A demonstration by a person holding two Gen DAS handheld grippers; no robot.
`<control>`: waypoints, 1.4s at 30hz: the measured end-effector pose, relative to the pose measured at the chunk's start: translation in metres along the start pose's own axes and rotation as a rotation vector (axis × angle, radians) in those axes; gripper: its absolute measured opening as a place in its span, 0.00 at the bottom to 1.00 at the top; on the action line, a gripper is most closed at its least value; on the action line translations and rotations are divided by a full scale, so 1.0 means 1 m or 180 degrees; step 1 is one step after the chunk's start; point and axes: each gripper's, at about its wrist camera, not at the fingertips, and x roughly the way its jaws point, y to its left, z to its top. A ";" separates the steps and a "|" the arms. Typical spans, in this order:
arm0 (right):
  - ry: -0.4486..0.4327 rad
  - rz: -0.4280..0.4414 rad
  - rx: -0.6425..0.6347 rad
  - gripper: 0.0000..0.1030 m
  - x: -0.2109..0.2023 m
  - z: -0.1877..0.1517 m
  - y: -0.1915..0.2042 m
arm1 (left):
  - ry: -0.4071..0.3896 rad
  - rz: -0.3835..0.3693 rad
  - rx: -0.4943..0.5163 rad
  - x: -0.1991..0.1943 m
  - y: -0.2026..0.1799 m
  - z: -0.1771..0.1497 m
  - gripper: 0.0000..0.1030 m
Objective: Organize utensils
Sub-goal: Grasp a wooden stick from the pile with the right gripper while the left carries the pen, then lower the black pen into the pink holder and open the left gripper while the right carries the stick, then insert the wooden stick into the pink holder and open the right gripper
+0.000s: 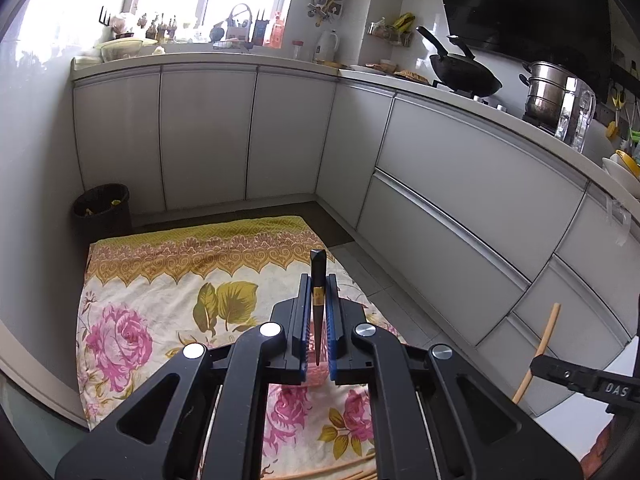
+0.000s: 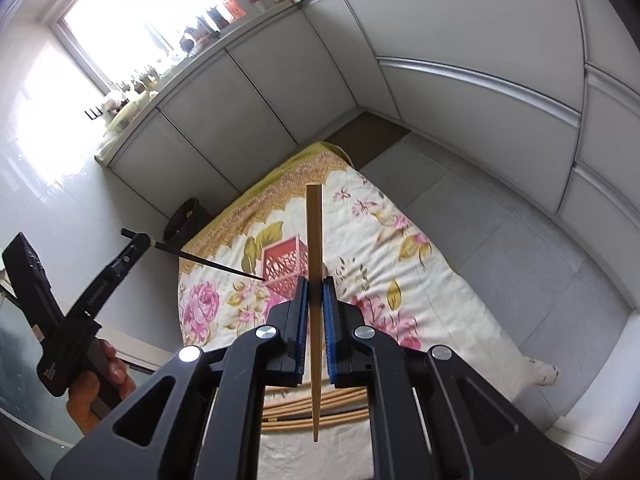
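Note:
My left gripper is shut on a dark chopstick and holds it above the floral cloth. In the right wrist view the left gripper shows at the left, its dark chopstick pointing down at a pink perforated holder on the cloth. My right gripper is shut on a light bamboo chopstick, held over the cloth just right of the holder. The bamboo chopstick also shows at the right of the left wrist view. Several more chopsticks lie on the cloth below.
A dark waste bin stands at the cloth's far left corner. White kitchen cabinets run along the back and right. The counter holds a wok, a steel pot and a kettle.

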 end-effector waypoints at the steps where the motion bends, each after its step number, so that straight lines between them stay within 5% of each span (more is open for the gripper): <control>1: -0.0055 0.0030 -0.0030 0.07 0.001 0.005 0.003 | -0.0005 0.0037 -0.0001 0.007 -0.001 0.002 0.06; 11: -0.0441 0.0199 -0.0149 0.07 0.025 0.045 0.023 | 0.0407 0.0309 0.0052 0.089 0.006 -0.014 0.08; 13: -0.0456 0.0205 -0.0158 0.07 0.033 0.050 0.026 | 0.0456 0.0286 0.0022 0.093 0.010 -0.019 0.15; 16: -0.0504 0.0229 -0.0203 0.07 0.046 0.053 0.029 | 0.0261 0.0194 -0.0102 0.075 0.019 -0.018 0.42; 26: -0.0925 0.0311 -0.0392 0.07 0.080 0.077 0.063 | -0.0426 0.0421 -0.0605 -0.028 0.056 -0.028 0.44; 34: -0.1142 0.0148 -0.0697 0.08 0.136 0.072 0.090 | -0.0424 0.0567 -0.0761 -0.041 0.085 -0.034 0.45; 42: -0.0846 0.0041 -0.0876 0.10 0.191 0.039 0.086 | -0.0373 0.0575 -0.0816 -0.044 0.100 -0.038 0.49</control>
